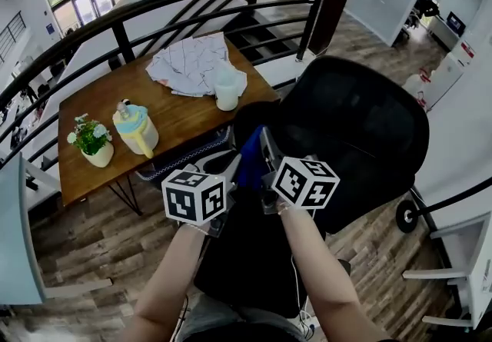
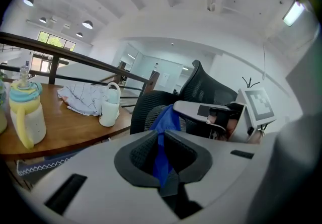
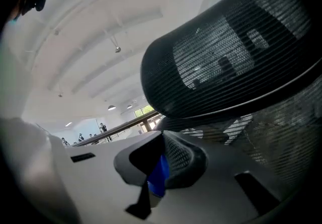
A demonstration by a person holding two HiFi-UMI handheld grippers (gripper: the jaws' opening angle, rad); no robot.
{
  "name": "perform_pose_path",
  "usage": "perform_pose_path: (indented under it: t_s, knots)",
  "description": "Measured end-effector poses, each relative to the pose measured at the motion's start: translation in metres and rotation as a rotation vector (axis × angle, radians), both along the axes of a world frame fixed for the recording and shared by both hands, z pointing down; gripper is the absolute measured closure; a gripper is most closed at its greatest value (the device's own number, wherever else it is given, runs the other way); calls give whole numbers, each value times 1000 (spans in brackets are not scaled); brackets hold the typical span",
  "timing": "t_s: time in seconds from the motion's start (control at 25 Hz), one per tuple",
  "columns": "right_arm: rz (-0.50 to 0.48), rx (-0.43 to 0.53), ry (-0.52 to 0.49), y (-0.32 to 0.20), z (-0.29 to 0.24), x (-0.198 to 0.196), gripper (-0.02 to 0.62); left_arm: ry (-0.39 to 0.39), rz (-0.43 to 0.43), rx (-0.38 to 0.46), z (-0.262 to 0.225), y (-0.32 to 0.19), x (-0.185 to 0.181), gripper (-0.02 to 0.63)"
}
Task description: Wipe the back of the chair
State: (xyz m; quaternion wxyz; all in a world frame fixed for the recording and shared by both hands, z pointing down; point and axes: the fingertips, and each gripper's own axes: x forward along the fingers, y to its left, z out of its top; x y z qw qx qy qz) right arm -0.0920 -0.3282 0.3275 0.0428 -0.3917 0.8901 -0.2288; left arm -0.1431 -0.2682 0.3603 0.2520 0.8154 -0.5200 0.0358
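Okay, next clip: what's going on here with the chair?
A person holds two grippers, and both the left gripper and the right gripper are shut on one blue cloth, bunched between them. They sit right beside the black mesh chair, whose back fills the right gripper view. Whether the cloth touches the chair is unclear.

**My two hand tools and my arms**

My left gripper [image 1: 229, 166] and my right gripper [image 1: 266, 150] both have a smooth housing of pale grey plastic. Each one carries a white cube with black square markers: the left cube [image 1: 194, 196] and the right cube [image 1: 306, 181]. Seen from close, the pads [image 2: 183, 153] are dark with a fine woven texture, and they sit in a rounded dark recess. The housing has narrow black slots [image 2: 65, 194]. My forearms [image 1: 165, 283] are bare. A thin pale cable [image 1: 295, 287] runs just beside the right one.
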Motion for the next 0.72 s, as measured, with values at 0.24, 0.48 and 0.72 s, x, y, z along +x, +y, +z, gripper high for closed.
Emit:
perform_pose_path:
  t_s: [0.24, 0.48, 0.72]
  knots:
    - [61, -38, -10, -22, 14, 17, 563, -2, -3, -19, 9, -11, 1, 560]
    - [100, -44, 1, -22, 19, 38, 563, -5, 21, -29, 13, -15, 17, 560]
    - [149, -54, 4, -20, 24, 73, 563, -4, 71, -33, 14, -18, 43, 560]
